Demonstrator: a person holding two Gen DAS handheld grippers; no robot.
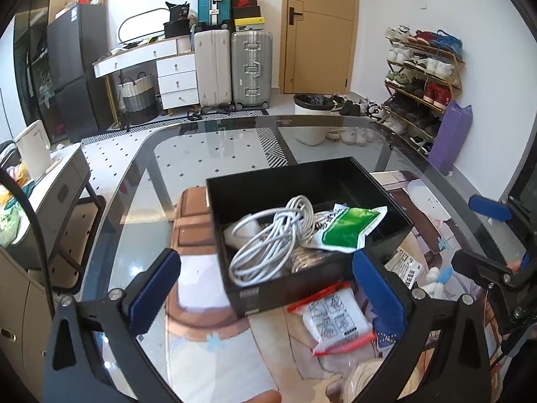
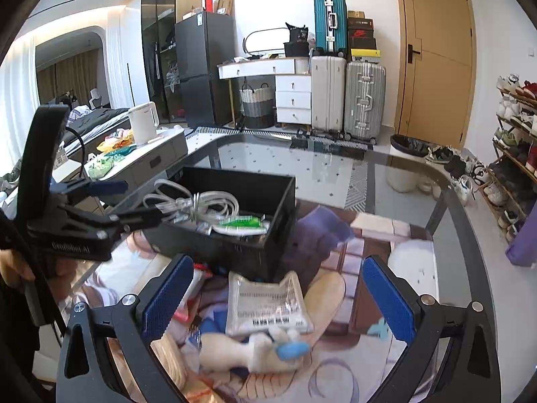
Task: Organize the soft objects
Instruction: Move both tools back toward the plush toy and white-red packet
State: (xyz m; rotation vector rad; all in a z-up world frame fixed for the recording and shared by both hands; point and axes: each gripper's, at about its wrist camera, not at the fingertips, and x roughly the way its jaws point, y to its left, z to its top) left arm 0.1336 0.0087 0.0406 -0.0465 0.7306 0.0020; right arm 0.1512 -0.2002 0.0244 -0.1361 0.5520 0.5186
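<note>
Left claw (image 1: pixel 265 292) wide open, nothing between its blue pads. Just ahead: open black rectangular box (image 1: pixel 376 184) on the glass table (image 1: pixel 167 168), holding a coiled white cable (image 1: pixel 268 238) and a green-and-white plastic pouch (image 1: pixel 349 226). Between the pads, nearer right pad: clear zip bag with red seal (image 1: pixel 332 319), touching the box front. Right claw (image 1: pixel 496 235) at far right, jaws apart.

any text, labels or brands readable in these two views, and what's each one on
"GenRobot.AI": on the body of the left gripper, seen in the right wrist view, blurred but legible.
Swoosh logo, no words: on a shoe box stacked behind the suitcases.
Chinese print on the green and white packet in the black box: too distorted to read.
Barcodes and print on the clear packet: too blurred.
Print on the red-edged pouch: too small.
</note>
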